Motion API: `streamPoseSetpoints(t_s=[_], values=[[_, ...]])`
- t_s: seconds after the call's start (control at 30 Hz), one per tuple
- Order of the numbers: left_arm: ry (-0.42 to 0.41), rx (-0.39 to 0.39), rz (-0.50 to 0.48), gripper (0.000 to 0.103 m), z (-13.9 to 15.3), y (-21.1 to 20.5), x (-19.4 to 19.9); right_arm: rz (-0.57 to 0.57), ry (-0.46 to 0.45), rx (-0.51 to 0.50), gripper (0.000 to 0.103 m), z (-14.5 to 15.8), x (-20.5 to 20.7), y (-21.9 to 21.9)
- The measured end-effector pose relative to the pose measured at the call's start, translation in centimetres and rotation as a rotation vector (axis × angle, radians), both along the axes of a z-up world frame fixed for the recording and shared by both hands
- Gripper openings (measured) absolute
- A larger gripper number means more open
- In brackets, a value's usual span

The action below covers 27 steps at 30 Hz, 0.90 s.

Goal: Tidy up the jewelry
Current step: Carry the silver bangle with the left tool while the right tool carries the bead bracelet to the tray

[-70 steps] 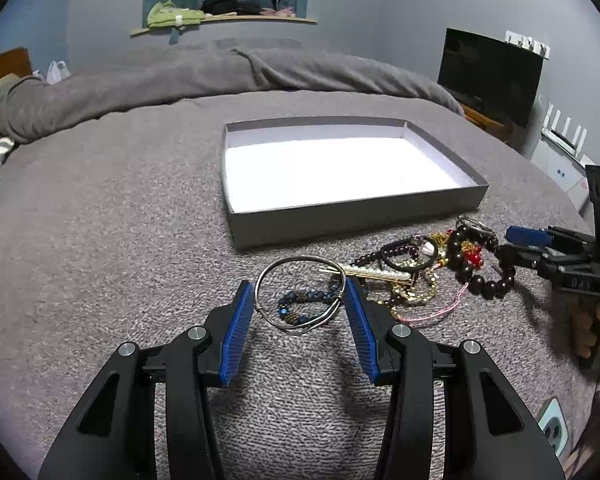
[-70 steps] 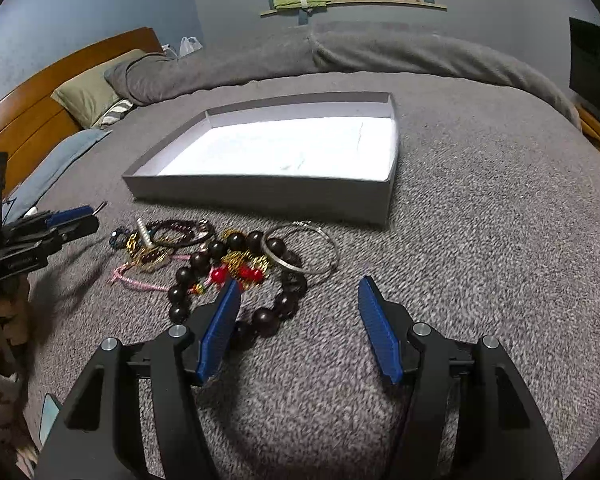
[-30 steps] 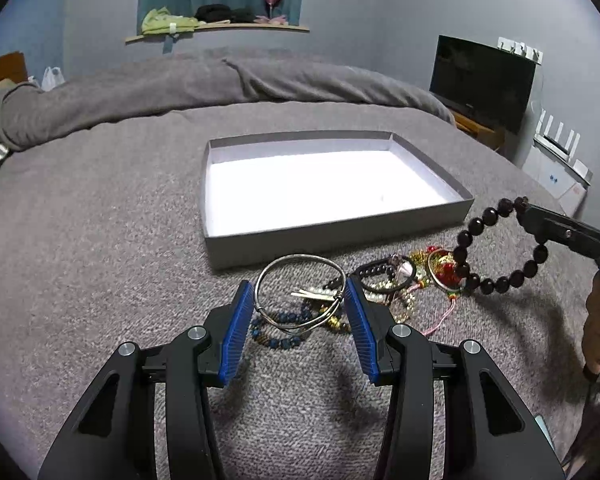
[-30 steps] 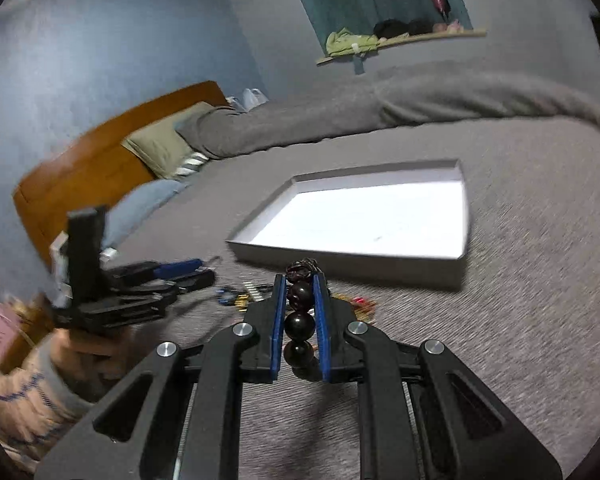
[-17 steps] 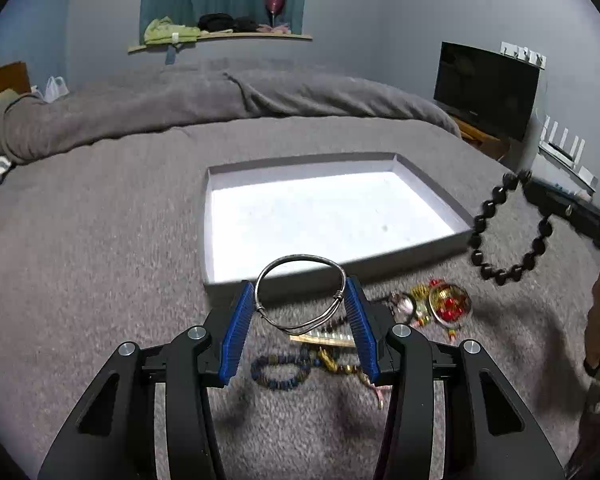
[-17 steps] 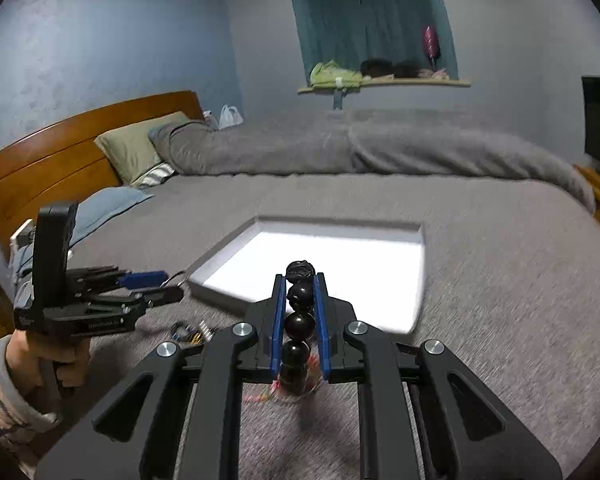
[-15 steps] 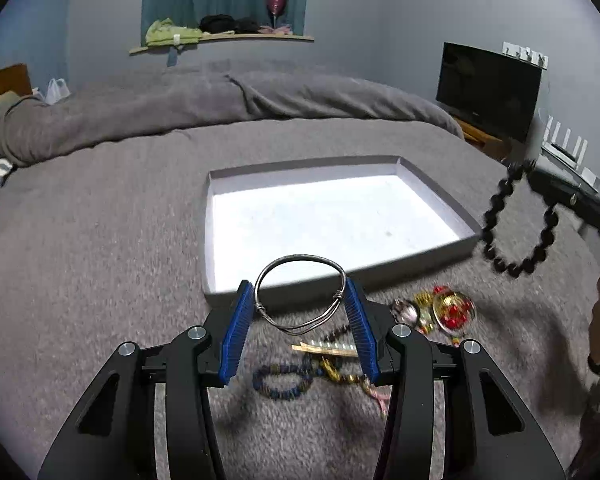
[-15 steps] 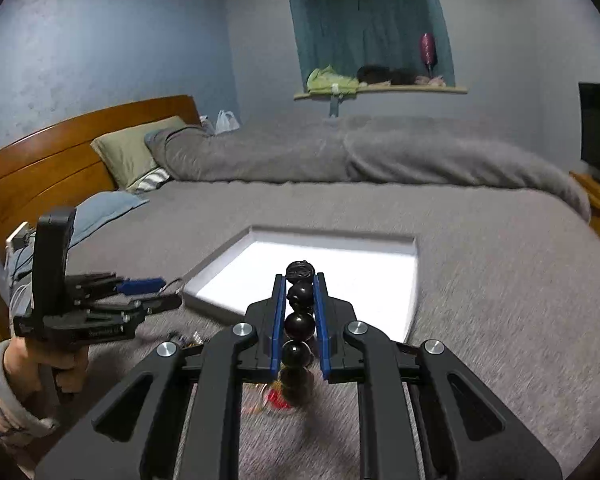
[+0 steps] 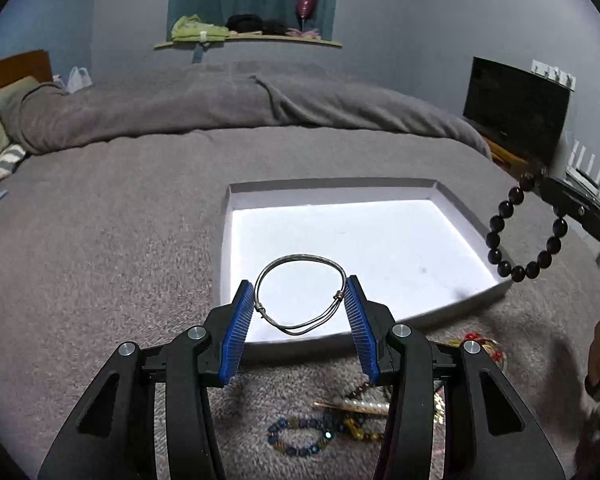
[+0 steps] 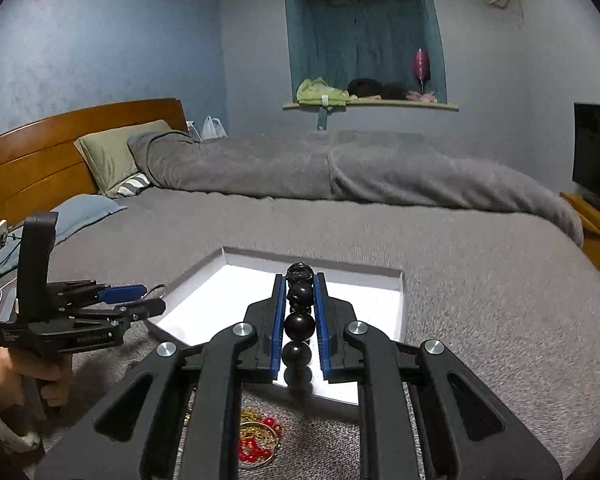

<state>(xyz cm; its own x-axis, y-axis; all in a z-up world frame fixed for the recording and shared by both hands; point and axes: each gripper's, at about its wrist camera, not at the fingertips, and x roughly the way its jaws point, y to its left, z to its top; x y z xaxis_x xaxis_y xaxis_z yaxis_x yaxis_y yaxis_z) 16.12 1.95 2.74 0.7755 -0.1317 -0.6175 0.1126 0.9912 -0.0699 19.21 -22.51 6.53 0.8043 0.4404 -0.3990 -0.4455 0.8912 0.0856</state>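
Observation:
My left gripper is shut on a thin silver wire bangle and holds it above the near edge of the shallow grey box with a white floor. My right gripper is shut on a dark round-bead bracelet; in the left wrist view the bracelet hangs as a loop over the box's right rim. The box also shows below the right gripper. The left gripper shows at the left of the right wrist view.
Loose jewelry lies on the grey blanket in front of the box: a blue bead bracelet, a pearl hair clip, a gold and red piece. A rolled grey duvet lies behind. A TV stands at the right.
Both grippers have risen and moved forward toward the box. The bangle now sits over the box's near edge, and the bead bracelet hangs over its right rim.

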Motion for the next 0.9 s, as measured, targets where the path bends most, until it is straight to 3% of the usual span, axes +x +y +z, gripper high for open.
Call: streamPoseSetpoints(t_s=[0.23,0.57,0.77,0.87,0.9], values=[[-0.011,0.016,0.010,0.048,-0.6,-0.5,1.0,0.001,0.021,0.011,0.014,-1.0,0.9,0.3],[0.106,0.030,-0.006,0.049,-3.3,-0.3,3.3,-0.072,0.133,-0.036,0.014,-4.8,3.9,-0.4],[0.142,0.043,-0.016,0.057,-3.7,0.1,3.7,-0.077,0.194,-0.078,0.014,-6.4,4.7,-0.2],[0.146,0.043,-0.018,0.058,-3.7,0.1,3.8,-0.080,0.200,-0.079,0.018,-6.7,4.8,-0.2],[0.149,0.044,-0.018,0.058,-3.7,0.1,3.8,-0.082,0.203,-0.073,0.025,-6.7,4.9,-0.3]])
